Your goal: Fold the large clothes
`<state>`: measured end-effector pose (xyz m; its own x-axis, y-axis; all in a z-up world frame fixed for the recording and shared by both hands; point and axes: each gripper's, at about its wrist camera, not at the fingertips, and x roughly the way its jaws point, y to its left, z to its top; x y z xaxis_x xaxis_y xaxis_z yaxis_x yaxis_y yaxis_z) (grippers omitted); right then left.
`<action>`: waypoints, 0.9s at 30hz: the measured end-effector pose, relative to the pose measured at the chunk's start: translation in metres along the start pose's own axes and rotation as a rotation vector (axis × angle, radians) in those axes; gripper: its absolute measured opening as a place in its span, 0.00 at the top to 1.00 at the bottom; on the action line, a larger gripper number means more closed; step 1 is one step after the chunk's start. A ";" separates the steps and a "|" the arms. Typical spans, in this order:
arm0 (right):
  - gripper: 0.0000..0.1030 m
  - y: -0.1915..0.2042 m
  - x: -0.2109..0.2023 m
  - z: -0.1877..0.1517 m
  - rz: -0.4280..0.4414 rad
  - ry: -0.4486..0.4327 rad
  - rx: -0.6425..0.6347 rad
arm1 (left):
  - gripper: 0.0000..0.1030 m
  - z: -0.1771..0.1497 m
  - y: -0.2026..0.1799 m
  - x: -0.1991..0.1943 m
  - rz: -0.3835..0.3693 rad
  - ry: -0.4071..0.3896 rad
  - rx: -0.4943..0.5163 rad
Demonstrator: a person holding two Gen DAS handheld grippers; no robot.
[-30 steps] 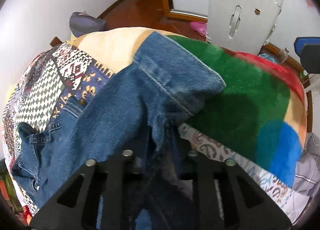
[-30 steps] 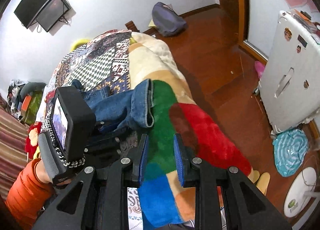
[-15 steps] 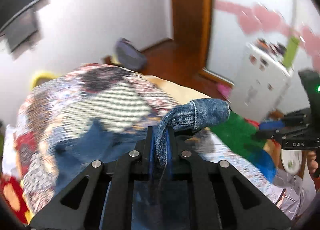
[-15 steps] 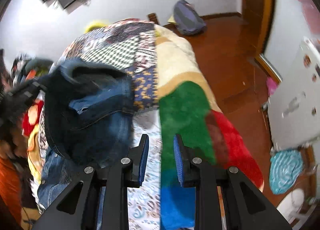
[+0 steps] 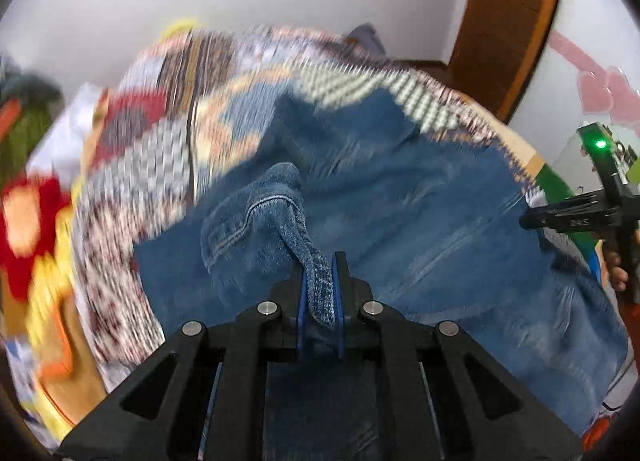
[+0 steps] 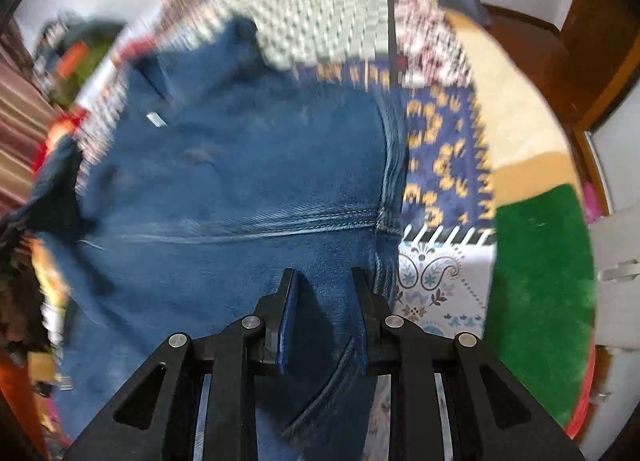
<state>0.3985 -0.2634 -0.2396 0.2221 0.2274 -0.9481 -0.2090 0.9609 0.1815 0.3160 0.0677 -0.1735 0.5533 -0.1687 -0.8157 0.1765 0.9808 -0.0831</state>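
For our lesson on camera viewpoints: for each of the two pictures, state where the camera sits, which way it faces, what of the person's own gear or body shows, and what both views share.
Left wrist: sits on the left tool, facing forward and down over the bed; its fingers pinch a fold of the denim garment; the right tool enters at the right edge.
Right wrist: sits on the right tool, looking down on the garment, jaws apart above the cloth.
Shared: the denim and the patterned blanket.
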 end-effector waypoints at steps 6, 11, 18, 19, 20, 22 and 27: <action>0.80 0.014 0.001 -0.010 -0.069 -0.033 -0.099 | 0.89 -0.052 0.026 0.008 -0.093 0.035 -0.176; 0.80 0.023 -0.004 -0.021 -0.144 -0.041 -0.162 | 0.80 -0.077 0.032 0.007 -0.108 0.050 -0.248; 0.20 0.007 -0.007 -0.040 -0.349 -0.076 -0.124 | 0.68 -0.101 0.029 0.005 -0.067 0.091 -0.255; 0.19 0.001 -0.008 -0.041 -0.323 -0.079 -0.102 | 0.68 -0.104 0.029 0.005 -0.062 0.099 -0.262; 0.20 -0.005 -0.009 -0.042 -0.287 -0.073 -0.079 | 0.66 -0.106 0.030 0.006 -0.065 0.108 -0.273; 0.20 -0.015 -0.010 -0.042 -0.224 -0.060 -0.026 | 0.63 -0.111 0.034 0.006 -0.076 0.110 -0.311; 0.19 -0.023 -0.014 -0.040 -0.120 -0.055 0.028 | 0.39 -0.106 0.047 0.002 -0.054 0.094 -0.421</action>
<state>0.3616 -0.2950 -0.2408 0.2961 0.1186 -0.9478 -0.1510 0.9856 0.0761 0.2390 0.1243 -0.2397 0.4723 -0.2302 -0.8509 -0.1548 0.9286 -0.3372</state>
